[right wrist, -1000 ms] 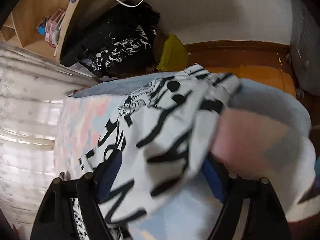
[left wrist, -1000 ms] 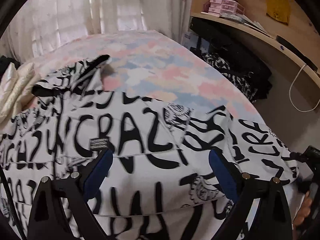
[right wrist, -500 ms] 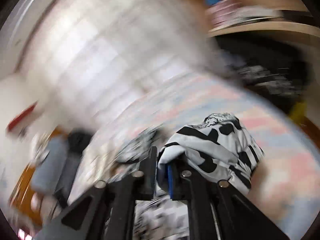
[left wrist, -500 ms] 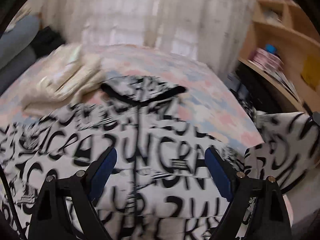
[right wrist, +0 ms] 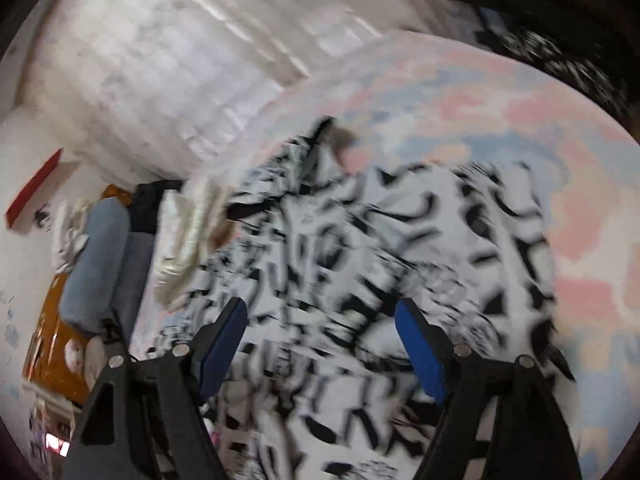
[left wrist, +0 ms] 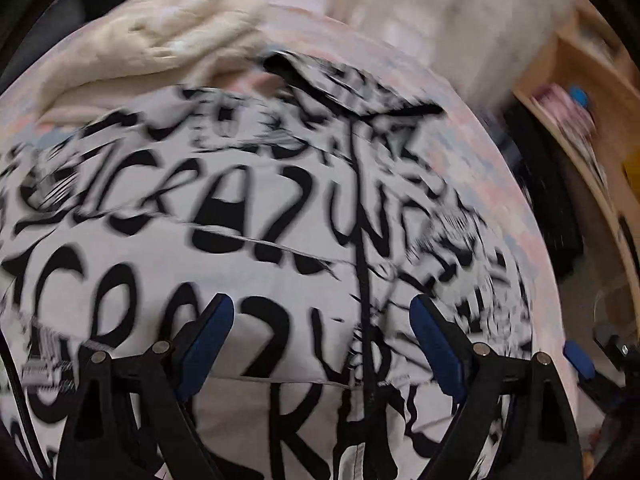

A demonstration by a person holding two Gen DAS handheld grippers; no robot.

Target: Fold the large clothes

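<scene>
Light: I see soft daylight through the pale curtain [right wrist: 192, 60], even, no hard shadows | Glare: mild washout on curtain folds | Blur: heavy motion smear on the lettered garment [left wrist: 248, 240] in both views, right wrist worse | Edges: fisheye bending, dark round vignette | Sharpest: blue gripper pads [left wrist: 208, 336]

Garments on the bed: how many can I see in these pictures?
2. The black-and-white lettered jacket lies spread over the bed, under both open grippers. A cream garment lies bunched beside its collar end. Others may be hidden.
</scene>
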